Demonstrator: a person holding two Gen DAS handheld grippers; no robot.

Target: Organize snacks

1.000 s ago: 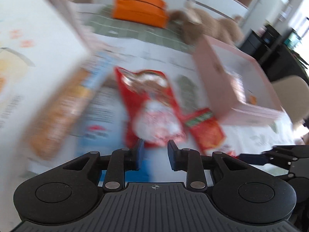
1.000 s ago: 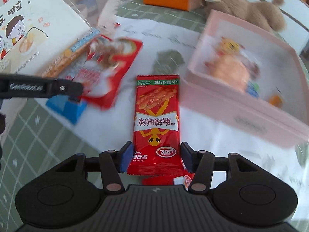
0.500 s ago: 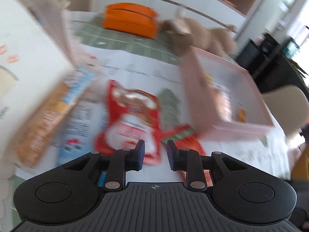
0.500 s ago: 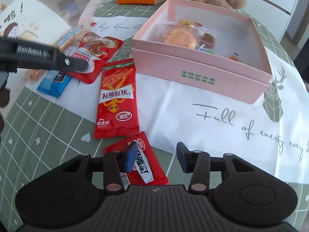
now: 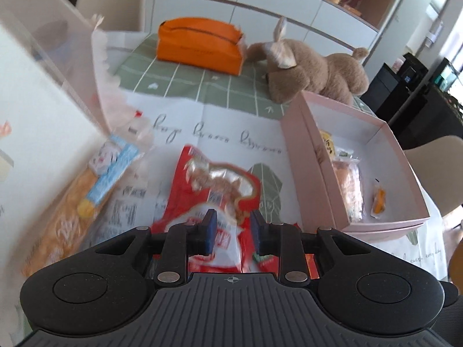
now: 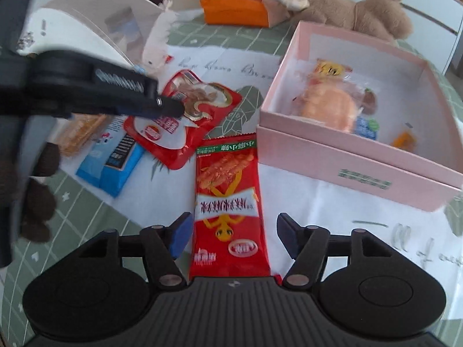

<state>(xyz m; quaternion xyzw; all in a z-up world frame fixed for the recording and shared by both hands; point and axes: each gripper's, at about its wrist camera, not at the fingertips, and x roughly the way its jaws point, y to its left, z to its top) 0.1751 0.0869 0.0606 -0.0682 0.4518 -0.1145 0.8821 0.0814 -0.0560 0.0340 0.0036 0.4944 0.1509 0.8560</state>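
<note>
A pink box (image 6: 358, 170) stands on the right and holds a few wrapped snacks (image 6: 330, 107); it also shows in the left wrist view (image 5: 324, 173). A long red snack packet (image 6: 228, 202) lies on the table, and my right gripper (image 6: 234, 237) is open with its fingers on either side of it. A wider red pouch (image 5: 220, 185) lies to the left; my left gripper (image 5: 233, 228) hovers over it, open with a narrow gap. From the right wrist view the left gripper's fingertips (image 6: 170, 107) are above that pouch (image 6: 185, 121). A blue packet (image 6: 115, 159) lies beside the pouch.
An orange-yellow snack bag (image 5: 72, 205) lies at far left under a white illustrated bag (image 5: 34, 121). An orange pouch (image 5: 199, 46) and a brown plush toy (image 5: 312, 69) sit at the back. Chairs stand around the table.
My right gripper moved forward over the long red packet and opened wider. My left gripper moved over the red pouch.
</note>
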